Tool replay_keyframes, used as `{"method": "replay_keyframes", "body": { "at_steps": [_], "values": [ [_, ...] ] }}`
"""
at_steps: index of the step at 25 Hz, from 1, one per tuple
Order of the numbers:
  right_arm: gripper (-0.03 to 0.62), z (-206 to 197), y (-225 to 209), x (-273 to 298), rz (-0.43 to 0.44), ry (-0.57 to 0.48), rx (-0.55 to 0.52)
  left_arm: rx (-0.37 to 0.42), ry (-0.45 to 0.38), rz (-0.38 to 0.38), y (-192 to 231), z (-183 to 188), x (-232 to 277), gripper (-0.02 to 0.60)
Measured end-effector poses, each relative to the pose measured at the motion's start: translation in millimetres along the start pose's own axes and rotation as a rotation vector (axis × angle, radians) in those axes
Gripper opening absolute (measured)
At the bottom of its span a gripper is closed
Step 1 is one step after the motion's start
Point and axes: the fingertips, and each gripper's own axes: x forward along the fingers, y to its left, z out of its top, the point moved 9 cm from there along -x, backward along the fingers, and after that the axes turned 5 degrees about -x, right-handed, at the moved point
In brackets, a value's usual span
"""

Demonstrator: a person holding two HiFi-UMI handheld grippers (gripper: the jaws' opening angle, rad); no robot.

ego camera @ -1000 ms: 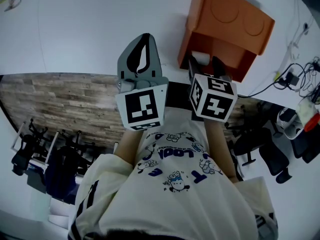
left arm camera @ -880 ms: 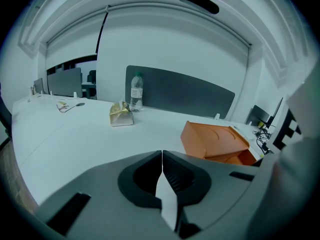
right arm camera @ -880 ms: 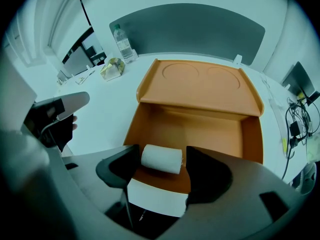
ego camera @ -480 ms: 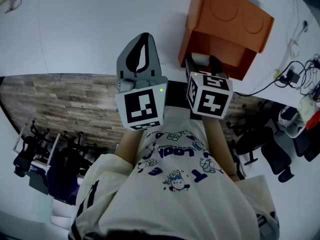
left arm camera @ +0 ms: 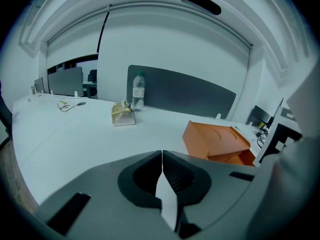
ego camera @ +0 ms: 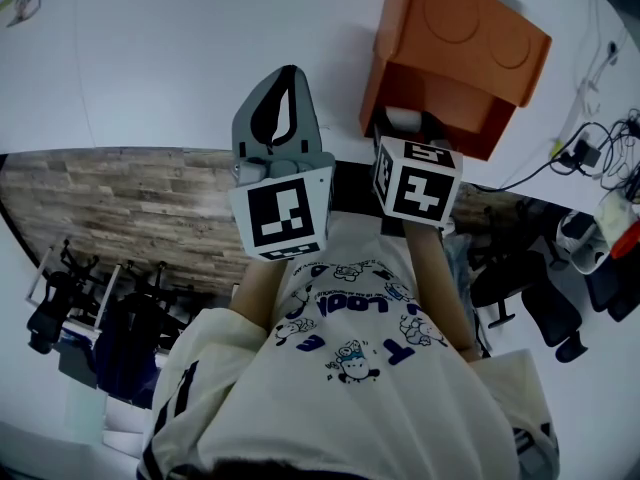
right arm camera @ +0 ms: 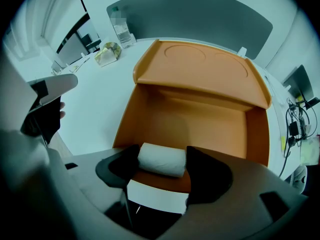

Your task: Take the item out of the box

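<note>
An orange box (ego camera: 460,28) lies on the white table (ego camera: 150,58) with its open side facing me, and its lid is folded back on top (right arm camera: 200,69). A white roll (right arm camera: 161,160) rests at the front lip of the box floor. My right gripper (right arm camera: 162,163) has one jaw against each end of the roll and is shut on it. From the head view the roll (ego camera: 404,118) shows just beyond the right gripper's marker cube (ego camera: 415,180). My left gripper (left arm camera: 162,155) is left of the box over bare table, shut and empty, and it appears again in the head view (ego camera: 288,78).
A water bottle (left arm camera: 138,91) and a crumpled yellow packet (left arm camera: 122,115) stand far back on the table before a grey divider (left arm camera: 190,91). Cables and a plug (ego camera: 590,138) lie right of the box. The table's near edge (ego camera: 150,150) runs below the grippers, with office chairs on the floor.
The right gripper's marker cube has tilted and shifted slightly up and left toward the box mouth. The left gripper and the box have stayed put.
</note>
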Motion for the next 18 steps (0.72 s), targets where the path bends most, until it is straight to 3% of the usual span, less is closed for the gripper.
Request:
{"method": "replay_keyframes", "body": {
  "at_steps": [18],
  "values": [
    [0.283, 3.7, -0.1, 7.6, 0.008, 0.057, 0.004, 0.005, 0.017, -0.004, 0.8, 0.4, 6.7, 0.018]
  ]
}}
